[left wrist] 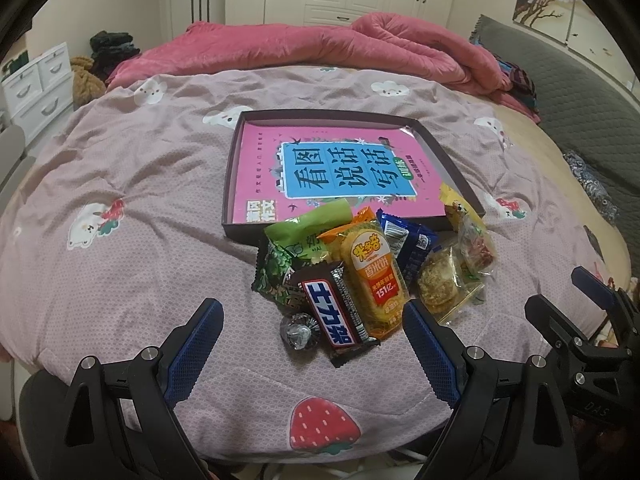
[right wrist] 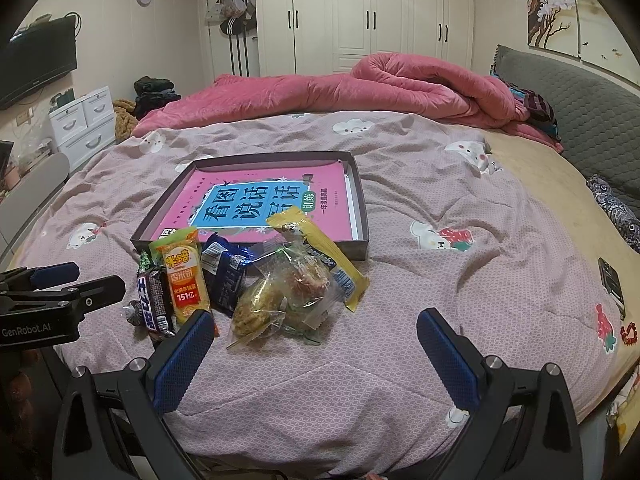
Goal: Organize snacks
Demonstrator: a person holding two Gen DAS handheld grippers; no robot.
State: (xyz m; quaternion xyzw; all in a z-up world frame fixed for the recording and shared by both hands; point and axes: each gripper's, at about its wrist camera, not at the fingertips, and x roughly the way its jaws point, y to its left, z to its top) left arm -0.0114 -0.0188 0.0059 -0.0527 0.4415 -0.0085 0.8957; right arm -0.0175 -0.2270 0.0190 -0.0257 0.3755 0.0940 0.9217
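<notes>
Dim warm indoor light, fisheye-warped edges, soft focus.

Both wrist views looked forward, low and near over the bed (left wrist: 120, 184); the left sat left. Both shared snacks (right wrist: 256, 280) and box (right wrist: 360, 216).

The pink book (left wrist: 340, 172) has its near edge buried under the snack pile (left wrist: 360, 268); the green packet (left wrist: 280, 276) is mostly covered by the chocolate bar (left wrist: 336, 312); the foil sweet (left wrist: 298, 332) is too small to read.
</notes>
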